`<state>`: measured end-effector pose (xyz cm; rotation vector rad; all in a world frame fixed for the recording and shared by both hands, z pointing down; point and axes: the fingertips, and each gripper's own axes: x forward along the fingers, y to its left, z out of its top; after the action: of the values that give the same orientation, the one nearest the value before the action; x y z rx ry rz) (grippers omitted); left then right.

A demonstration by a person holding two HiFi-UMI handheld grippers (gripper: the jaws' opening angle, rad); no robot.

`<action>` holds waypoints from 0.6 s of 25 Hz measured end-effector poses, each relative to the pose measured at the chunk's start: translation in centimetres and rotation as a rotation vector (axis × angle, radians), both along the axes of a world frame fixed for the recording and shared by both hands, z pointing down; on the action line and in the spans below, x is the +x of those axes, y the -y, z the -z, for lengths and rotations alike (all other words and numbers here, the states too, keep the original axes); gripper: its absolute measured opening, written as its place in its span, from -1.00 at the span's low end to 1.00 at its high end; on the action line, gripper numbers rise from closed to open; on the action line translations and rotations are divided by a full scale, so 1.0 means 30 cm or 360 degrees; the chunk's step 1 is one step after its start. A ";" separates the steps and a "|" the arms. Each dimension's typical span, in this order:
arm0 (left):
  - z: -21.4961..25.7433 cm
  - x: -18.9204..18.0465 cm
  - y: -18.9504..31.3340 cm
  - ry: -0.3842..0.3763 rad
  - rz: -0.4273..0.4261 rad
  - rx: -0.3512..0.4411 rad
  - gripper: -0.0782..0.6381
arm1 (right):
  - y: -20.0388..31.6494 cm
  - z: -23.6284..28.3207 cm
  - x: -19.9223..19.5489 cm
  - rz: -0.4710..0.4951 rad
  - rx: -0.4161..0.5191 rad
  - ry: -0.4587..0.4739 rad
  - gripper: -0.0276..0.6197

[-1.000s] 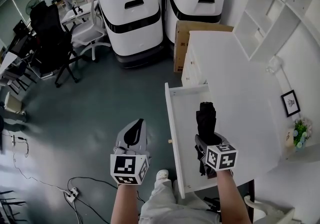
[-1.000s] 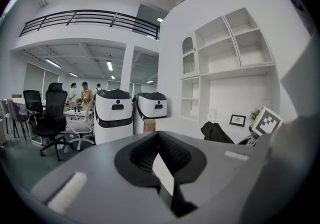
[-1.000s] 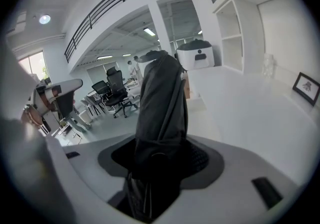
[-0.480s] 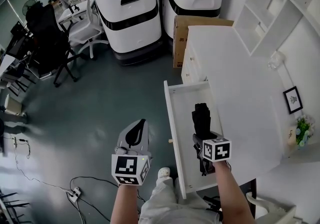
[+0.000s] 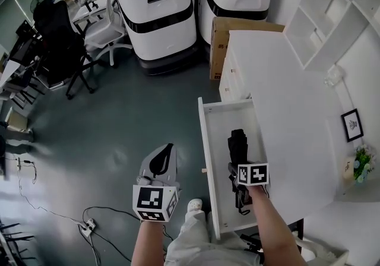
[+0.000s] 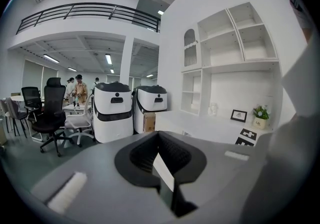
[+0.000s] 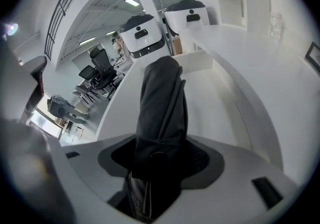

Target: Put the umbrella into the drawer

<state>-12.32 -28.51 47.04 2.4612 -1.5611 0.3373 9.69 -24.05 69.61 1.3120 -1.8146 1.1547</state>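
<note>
The umbrella (image 7: 162,103) is matt black cloth, creased in soft folds, the drawer (image 5: 205,152) smooth white board with a faint sheen, the box (image 5: 222,36) plain brown cardboard, the floor (image 5: 119,128) smooth grey-green with dull reflections, the left gripper (image 5: 165,148) matt grey plastic.

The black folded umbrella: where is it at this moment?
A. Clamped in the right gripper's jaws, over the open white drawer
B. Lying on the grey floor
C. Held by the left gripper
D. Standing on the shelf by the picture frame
A: the umbrella sticks out from the right gripper, whose jaws are closed on it, and it lies within the outline of the pulled-out drawer.
</note>
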 end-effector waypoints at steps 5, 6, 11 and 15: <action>-0.018 -0.008 0.012 0.0007 0.0022 -0.0017 -0.76 | 0.003 -0.072 -0.003 0.0043 -0.0076 -0.0061 -0.15; -0.021 -0.008 0.014 0.0010 0.0024 -0.0020 -0.76 | 0.004 -0.084 -0.002 0.0049 -0.0088 -0.0072 -0.16; -0.034 -0.023 0.010 0.0023 0.0039 -0.0039 -0.76 | -0.003 -0.127 -0.009 0.0069 -0.0144 -0.0122 -0.15; -0.050 -0.040 0.005 0.0027 0.0065 -0.0054 -0.76 | -0.003 -0.159 -0.014 0.0083 -0.0177 -0.0157 -0.15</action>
<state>-13.52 -28.65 48.55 2.4034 -1.5969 0.3759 9.28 -23.97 74.38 1.2294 -1.6793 1.1267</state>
